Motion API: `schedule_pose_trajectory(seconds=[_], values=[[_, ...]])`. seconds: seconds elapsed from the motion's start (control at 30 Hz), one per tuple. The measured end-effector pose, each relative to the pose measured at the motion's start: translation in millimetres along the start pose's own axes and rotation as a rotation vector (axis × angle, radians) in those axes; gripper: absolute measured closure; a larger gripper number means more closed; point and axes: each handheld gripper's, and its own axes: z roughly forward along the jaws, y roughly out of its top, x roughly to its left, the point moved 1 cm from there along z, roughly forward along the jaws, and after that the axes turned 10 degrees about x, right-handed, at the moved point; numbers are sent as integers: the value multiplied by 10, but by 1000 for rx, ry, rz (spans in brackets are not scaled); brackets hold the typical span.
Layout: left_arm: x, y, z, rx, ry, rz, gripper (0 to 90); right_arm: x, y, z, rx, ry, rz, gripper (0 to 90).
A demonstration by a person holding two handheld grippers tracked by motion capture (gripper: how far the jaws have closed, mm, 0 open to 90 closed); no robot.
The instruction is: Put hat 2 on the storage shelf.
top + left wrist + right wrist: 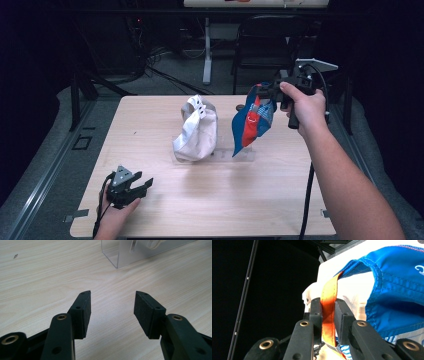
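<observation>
blue cap [252, 120] | red front, orange strap [328, 312] | right fingers [343, 315] pinching strap | left fingers [83, 312] spread

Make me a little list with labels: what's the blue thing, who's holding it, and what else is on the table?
blue thing: blue cap with an orange strap, hanging in the air above the table
held by: right tongs, shut on the strap
left tongs: open, holding nothing, low over the table
also there: white cap on a clear stand
behind the table: black chair
</observation>
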Motion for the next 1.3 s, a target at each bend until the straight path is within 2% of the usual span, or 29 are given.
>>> schedule_pose_trajectory(seconds=[0.1, 0.3, 0.4, 0.63, 0.8, 0.87, 1.3], values=[[-2, 0, 0, -2, -1, 0, 487, 0, 13, 56, -4, 0, 10, 781], [0, 1, -5, -5, 2, -2, 487, -4, -9, 157, 26, -1, -3, 781], [-4, 3, -1, -12, 3, 1, 488, -68, -43, 241, 43, -19, 0, 781], [-7, 6, 7, -11, 4, 0, 487, -199, -97, 313, 66, -34, 13, 780], [-12, 8, 7, -10, 2, 0, 487, -294, -147, 319, 75, -38, 22, 778], [-12, 11, 2, 0, 1, 4, 487, -302, -155, 312, 81, -42, 24, 777], [-23, 17, 24, -10, -3, 4, 487, -380, -226, 252, 90, -83, 8, 773]])
